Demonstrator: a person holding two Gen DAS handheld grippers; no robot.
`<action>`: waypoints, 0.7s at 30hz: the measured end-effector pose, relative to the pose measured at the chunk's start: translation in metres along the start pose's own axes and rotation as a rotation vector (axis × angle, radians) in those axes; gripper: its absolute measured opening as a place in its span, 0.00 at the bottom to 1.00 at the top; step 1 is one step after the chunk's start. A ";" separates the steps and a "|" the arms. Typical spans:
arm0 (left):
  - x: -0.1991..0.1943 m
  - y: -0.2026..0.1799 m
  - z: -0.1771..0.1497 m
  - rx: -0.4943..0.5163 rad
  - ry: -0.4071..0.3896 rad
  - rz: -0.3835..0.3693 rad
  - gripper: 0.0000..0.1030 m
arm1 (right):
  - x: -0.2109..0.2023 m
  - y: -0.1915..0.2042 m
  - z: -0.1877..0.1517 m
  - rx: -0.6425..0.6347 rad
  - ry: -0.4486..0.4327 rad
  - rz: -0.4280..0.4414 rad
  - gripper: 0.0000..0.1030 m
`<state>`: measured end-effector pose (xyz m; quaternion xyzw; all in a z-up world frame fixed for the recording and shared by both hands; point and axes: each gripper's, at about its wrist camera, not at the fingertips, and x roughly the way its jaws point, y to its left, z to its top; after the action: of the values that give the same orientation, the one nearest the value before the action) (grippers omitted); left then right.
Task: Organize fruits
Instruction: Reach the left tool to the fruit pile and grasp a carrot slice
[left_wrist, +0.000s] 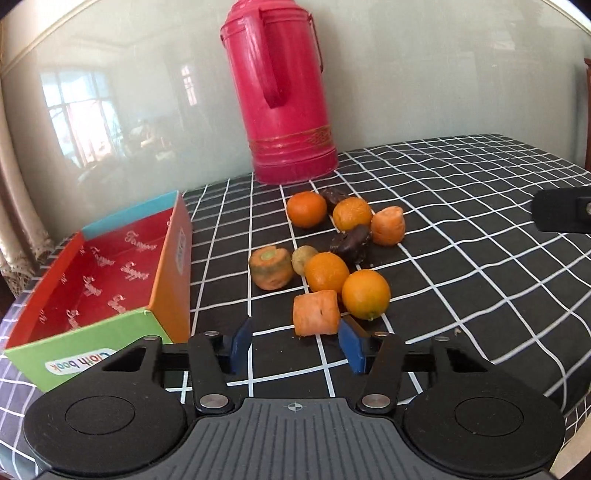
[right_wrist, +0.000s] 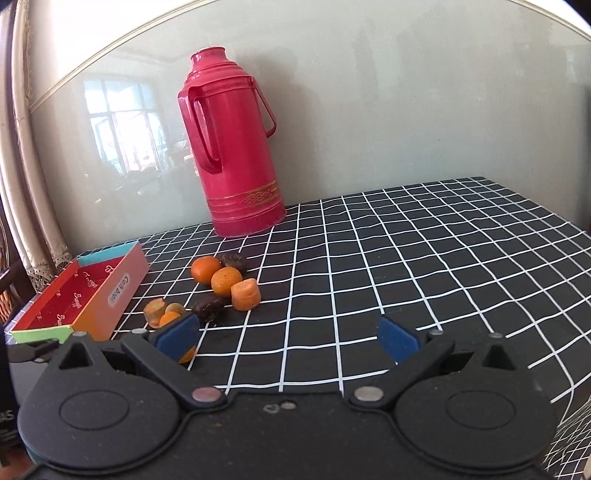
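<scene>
Bare checked cloth (right_wrist: 424, 258) right of fruit pile (right_wrist: 221, 288)

Bright colours on a black-and-white check

The tabletop (left_wrist: 461, 221) wears black cloth gridded in white; the flask (left_wrist: 284, 96) is deep pink with gold bands; the box (left_wrist: 107, 273) is red inside, with green, orange and blue walls; oranges (left_wrist: 365, 293) glow orange beside dark brown fruits (left_wrist: 351, 242); claw pads (left_wrist: 352, 345) are blue.

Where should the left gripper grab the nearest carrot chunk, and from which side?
Grip the carrot chunk across its curved sides, coming straight on from the near side. It lies between the left gripper pads; the orange crowds its right, so keep the right pad in that gap.
</scene>
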<state>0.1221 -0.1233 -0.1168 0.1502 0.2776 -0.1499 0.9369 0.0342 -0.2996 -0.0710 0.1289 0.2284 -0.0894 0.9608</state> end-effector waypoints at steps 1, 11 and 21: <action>0.003 0.000 0.000 -0.006 0.009 -0.008 0.51 | 0.001 -0.001 0.000 0.007 0.004 0.004 0.94; 0.016 -0.003 0.005 -0.047 -0.004 -0.050 0.30 | 0.007 -0.001 -0.003 0.017 0.025 0.002 0.95; 0.002 -0.004 0.006 -0.029 -0.073 -0.016 0.29 | 0.011 0.001 -0.005 0.005 0.043 -0.007 0.95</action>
<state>0.1252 -0.1291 -0.1142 0.1291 0.2466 -0.1586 0.9473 0.0420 -0.2979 -0.0803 0.1322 0.2492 -0.0905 0.9551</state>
